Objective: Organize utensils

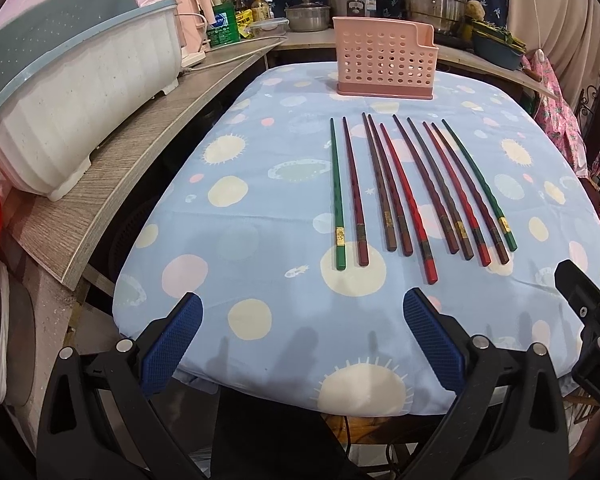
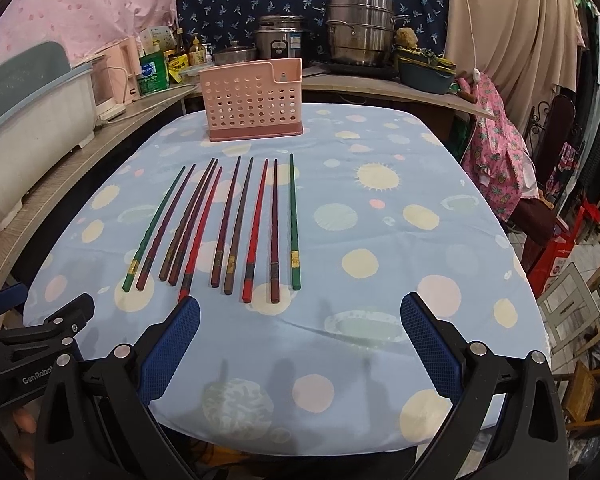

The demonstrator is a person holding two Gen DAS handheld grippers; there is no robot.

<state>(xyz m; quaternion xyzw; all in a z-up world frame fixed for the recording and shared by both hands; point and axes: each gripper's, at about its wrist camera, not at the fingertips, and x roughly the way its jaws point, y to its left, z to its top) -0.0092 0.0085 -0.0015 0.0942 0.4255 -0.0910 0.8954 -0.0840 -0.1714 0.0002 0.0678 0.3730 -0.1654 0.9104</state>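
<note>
Left wrist: left hand-held gripper (image 1: 302, 312) hovers (spread) before chopsticks (image 1: 416, 192).

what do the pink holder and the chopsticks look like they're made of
Pink holder: apparently matte moulded plastic, judging by its uniform punched holes. Chopsticks: likely lacquered wood or resin; glossy colours, gold bands near the thick ends. Uncertain.

Ten chopsticks (image 1: 416, 196) lie flat in a side-by-side row on the tabletop (image 1: 260, 200), thick ends toward the near edge and thin tips toward the far edge. A green one sits at each end of the row, with dark brown, maroon and red ones between, several bearing a gold band near the thick end. A pink perforated utensil holder (image 1: 385, 62) stands upright near the far edge, apart from the tips.
</note>
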